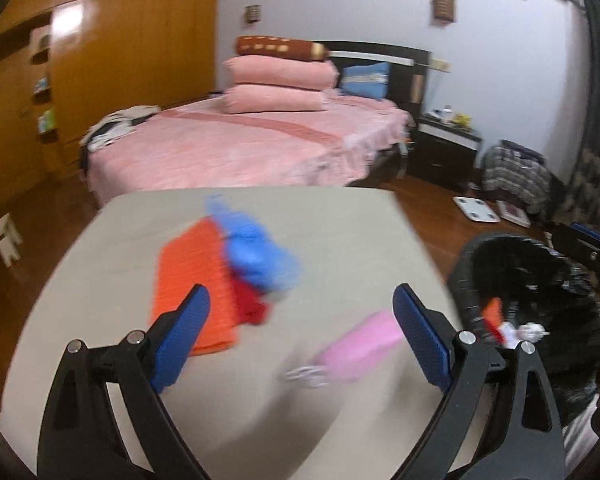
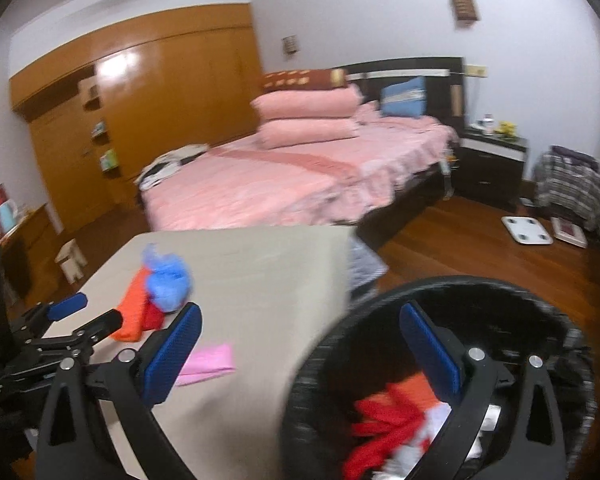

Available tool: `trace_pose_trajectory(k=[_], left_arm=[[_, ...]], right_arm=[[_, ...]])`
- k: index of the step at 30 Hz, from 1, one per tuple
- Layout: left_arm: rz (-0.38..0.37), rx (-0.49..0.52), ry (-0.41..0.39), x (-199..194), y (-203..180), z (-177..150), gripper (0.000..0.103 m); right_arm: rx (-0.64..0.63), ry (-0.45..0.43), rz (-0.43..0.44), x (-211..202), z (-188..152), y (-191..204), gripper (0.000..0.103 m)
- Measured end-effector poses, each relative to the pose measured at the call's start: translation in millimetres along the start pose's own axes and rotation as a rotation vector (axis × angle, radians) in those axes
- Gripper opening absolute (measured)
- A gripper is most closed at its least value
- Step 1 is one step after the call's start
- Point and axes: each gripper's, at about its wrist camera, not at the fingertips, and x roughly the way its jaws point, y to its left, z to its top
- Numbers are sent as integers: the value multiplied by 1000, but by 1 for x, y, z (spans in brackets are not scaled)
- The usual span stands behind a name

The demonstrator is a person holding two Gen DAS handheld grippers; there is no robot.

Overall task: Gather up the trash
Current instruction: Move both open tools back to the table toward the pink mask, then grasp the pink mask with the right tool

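On the beige table (image 1: 340,232) lie an orange sheet (image 1: 188,280), a crumpled blue bag (image 1: 256,256), a red scrap (image 1: 250,304), a pink piece (image 1: 360,344) and a small white crumple (image 1: 306,374). My left gripper (image 1: 300,294) hangs open above them, holding nothing. A black bin (image 2: 440,292) stands by the table's right edge (image 2: 260,272), with red trash (image 2: 384,420) and white bits inside. My right gripper (image 2: 300,312) is open and empty, its right finger over the bin's mouth. The left gripper (image 2: 90,314) shows at the left of the right wrist view.
Beyond the table stands a pink bed (image 1: 240,148) with stacked pillows. A dark nightstand (image 1: 444,148), a white scale (image 1: 476,208) on the wood floor, a clothes-draped chair (image 1: 516,176), a small stool (image 1: 6,240) and a wooden wardrobe (image 1: 120,60) surround it.
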Motion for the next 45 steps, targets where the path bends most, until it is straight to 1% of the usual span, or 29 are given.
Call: trace_pose_trajectory(k=[3, 7, 14, 17, 22, 26, 33, 34, 35, 36, 40, 41, 42, 43, 45], left_arm=[[46, -19, 5, -1, 23, -6, 90], [82, -41, 20, -1, 48, -15, 90], [121, -70, 52, 7, 76, -29, 90], [133, -89, 74, 14, 86, -34, 90], [144, -102, 104, 22, 91, -41, 90], [146, -115, 123, 28, 95, -47, 90], [140, -137, 139, 33, 98, -50, 90], [140, -136, 141, 34, 97, -50, 90], [139, -132, 143, 34, 95, -50, 90], [139, -128, 144, 35, 94, -50, 90], [138, -118, 148, 36, 91, -49, 90], [138, -117, 149, 36, 91, -49, 90], [137, -117, 149, 36, 90, -49, 90], [136, -116, 148, 36, 89, -49, 90], [135, -116, 148, 36, 89, -49, 90]], right_arm=[[-36, 25, 51, 15, -3, 28, 97], [-67, 62, 97, 34, -10, 57, 97], [-119, 132, 109, 68, -31, 94, 97], [-131, 172, 95, 85, -42, 100, 97], [-130, 235, 69, 110, -57, 103, 97], [-147, 268, 46, 120, -65, 104, 97], [-155, 327, 44, 128, -73, 103, 96], [-160, 333, 48, 129, -74, 104, 89], [-167, 344, 55, 129, -76, 105, 85], [-172, 349, 59, 129, -77, 106, 82], [-181, 345, 83, 126, -78, 109, 66], [-181, 344, 87, 126, -78, 109, 64], [-181, 343, 92, 125, -79, 110, 57], [-179, 343, 97, 125, -78, 111, 47], [-175, 341, 108, 125, -78, 112, 44]])
